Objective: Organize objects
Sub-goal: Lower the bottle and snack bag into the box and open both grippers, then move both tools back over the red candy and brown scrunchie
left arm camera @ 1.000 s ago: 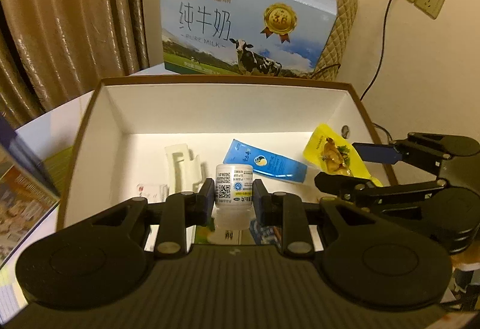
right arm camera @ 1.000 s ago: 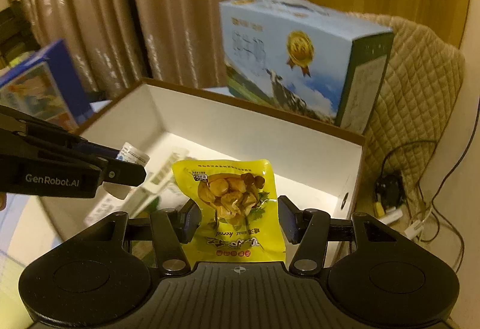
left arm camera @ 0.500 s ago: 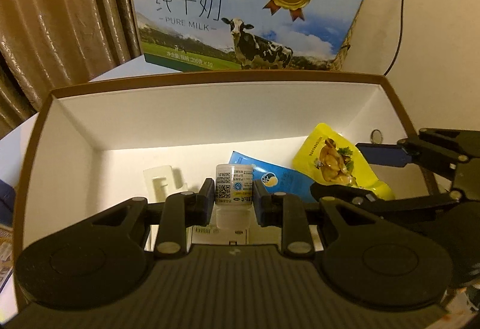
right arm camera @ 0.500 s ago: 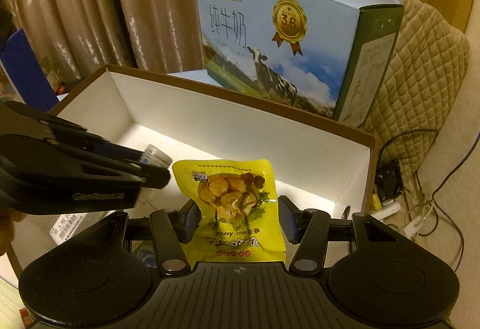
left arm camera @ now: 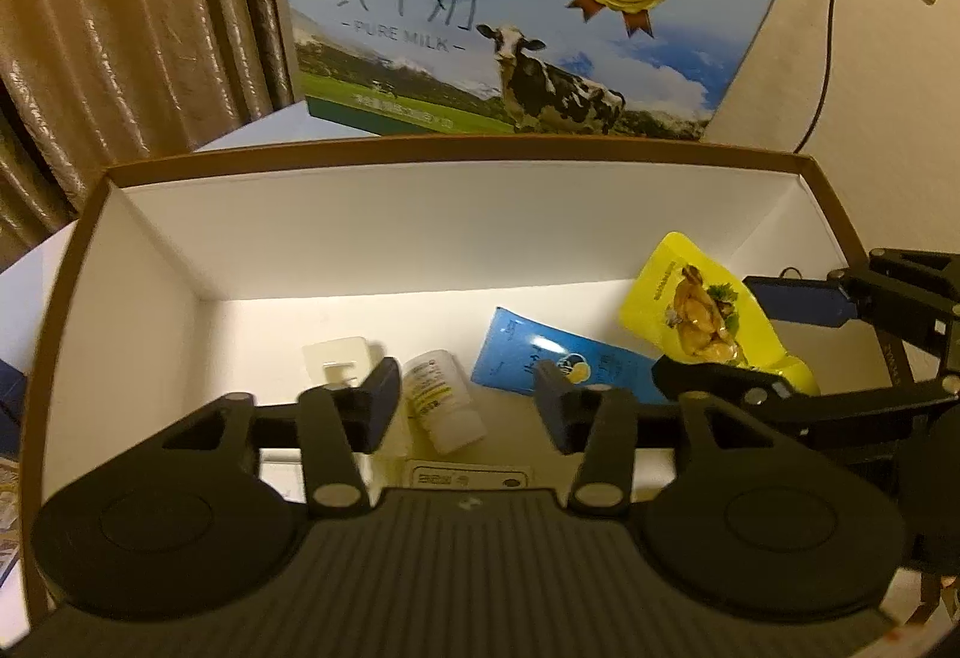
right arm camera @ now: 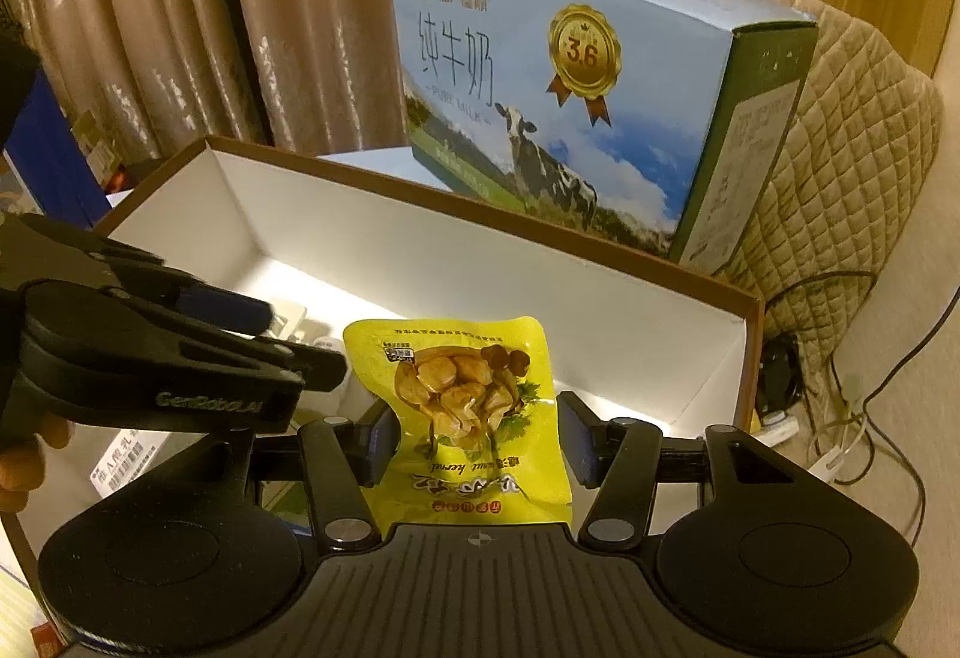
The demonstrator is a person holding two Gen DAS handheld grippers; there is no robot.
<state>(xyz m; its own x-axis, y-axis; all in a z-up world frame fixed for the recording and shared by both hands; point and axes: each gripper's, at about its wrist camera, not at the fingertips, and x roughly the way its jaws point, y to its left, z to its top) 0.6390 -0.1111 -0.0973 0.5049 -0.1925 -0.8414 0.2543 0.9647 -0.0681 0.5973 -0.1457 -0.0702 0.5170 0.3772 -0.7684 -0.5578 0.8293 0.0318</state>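
A small white bottle (left arm camera: pixel 444 403) lies tilted on the floor of the white box with a brown rim (left arm camera: pixel 450 147). It sits between the spread fingers of my left gripper (left arm camera: pixel 468 403), which is open and not touching it. My right gripper (right arm camera: pixel 480 445) is shut on a yellow snack pouch (right arm camera: pixel 462 394) and holds it upright over the box's right end. From the left wrist view the yellow pouch (left arm camera: pixel 696 310) hangs in the right gripper (left arm camera: pixel 738 340) above the box floor. In the right wrist view the left gripper (right arm camera: pixel 300 337) reaches into the box (right arm camera: pixel 480 220) from the left.
Inside the box lie a blue tube (left arm camera: pixel 558 358), a white plastic piece (left arm camera: pixel 336 358) and a white labelled carton (left arm camera: pixel 468 478). A big blue milk carton (left arm camera: pixel 510 9) stands behind the box. Curtains hang at left; a quilted chair (right arm camera: pixel 840 147) and cables sit at right.
My left gripper has opened and let go of the white bottle, which now lies tilted in the box. Both grippers have moved forward over the box; the right still holds the pouch.
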